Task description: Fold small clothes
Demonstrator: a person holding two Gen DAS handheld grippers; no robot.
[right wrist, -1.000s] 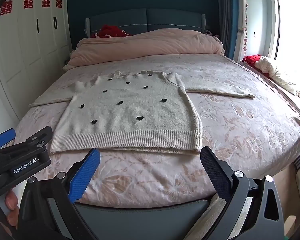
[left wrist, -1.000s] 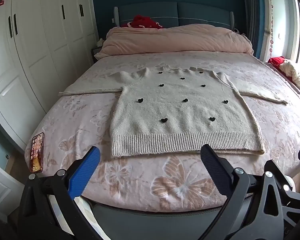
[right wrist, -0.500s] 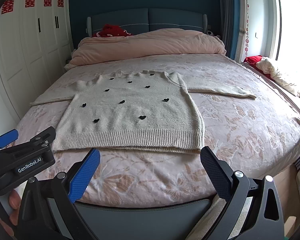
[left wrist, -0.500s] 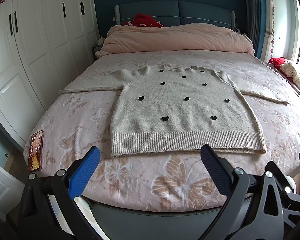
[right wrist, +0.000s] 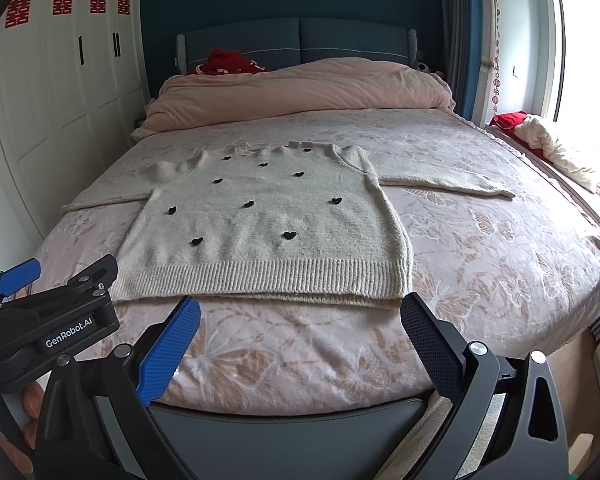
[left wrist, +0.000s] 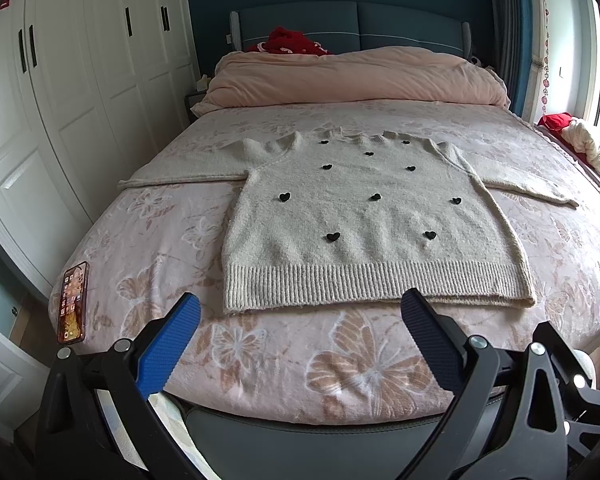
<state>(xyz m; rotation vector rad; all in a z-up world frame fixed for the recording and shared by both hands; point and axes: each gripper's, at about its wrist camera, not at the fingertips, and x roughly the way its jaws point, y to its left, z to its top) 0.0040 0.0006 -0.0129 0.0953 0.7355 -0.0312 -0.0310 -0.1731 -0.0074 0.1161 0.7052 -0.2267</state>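
Observation:
A cream knitted sweater [left wrist: 364, 220] [right wrist: 260, 224] with small black hearts lies flat on the bed, front up, both sleeves spread out to the sides, ribbed hem toward me. My left gripper [left wrist: 300, 316] hovers open just short of the hem, over the bed's foot edge, holding nothing. My right gripper [right wrist: 300, 316] is likewise open and empty, a little short of the hem's right half. The left gripper's body also shows in the right wrist view at the lower left.
A phone [left wrist: 73, 302] lies at the bed's front left corner. A rolled pink duvet [left wrist: 356, 76] and a red item [left wrist: 288, 42] lie at the headboard. White wardrobes [left wrist: 60, 92] stand left. Clothes [right wrist: 556, 152] are heaped by the window on the right.
Both grippers have moved slightly forward and up toward the bed; the sweater sits a bit nearer in view. Nothing was grasped.

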